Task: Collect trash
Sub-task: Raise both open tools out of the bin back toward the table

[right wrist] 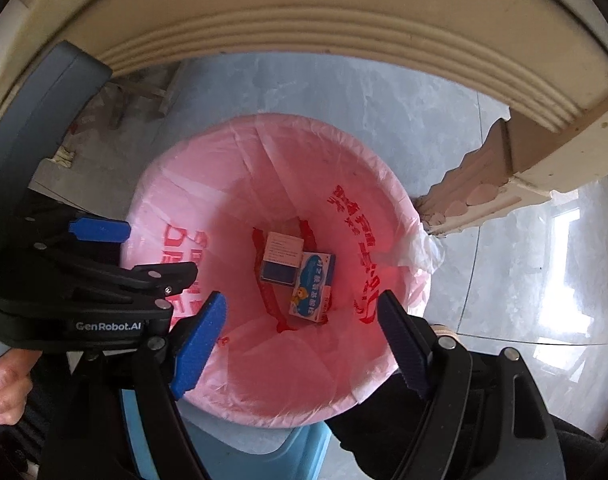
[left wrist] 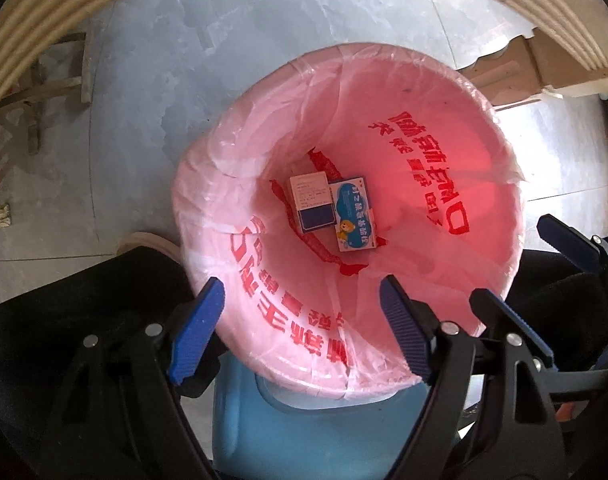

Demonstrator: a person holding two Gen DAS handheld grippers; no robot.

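both grippers have black plastic frames with silver round screws and ribbed blue pads on the jaws. the left gripper [right wrist: 100, 252] carries white "genrobot.ai" lettering at left of the frame. bare fingers [right wrist: 4, 392] show at lower left.

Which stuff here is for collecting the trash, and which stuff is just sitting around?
For the job:
bin with pink bag
white box and blue box, lying in the bag
left gripper and right gripper, both open and holding nothing

Just sitting around:
table edge
wooden stool
floor
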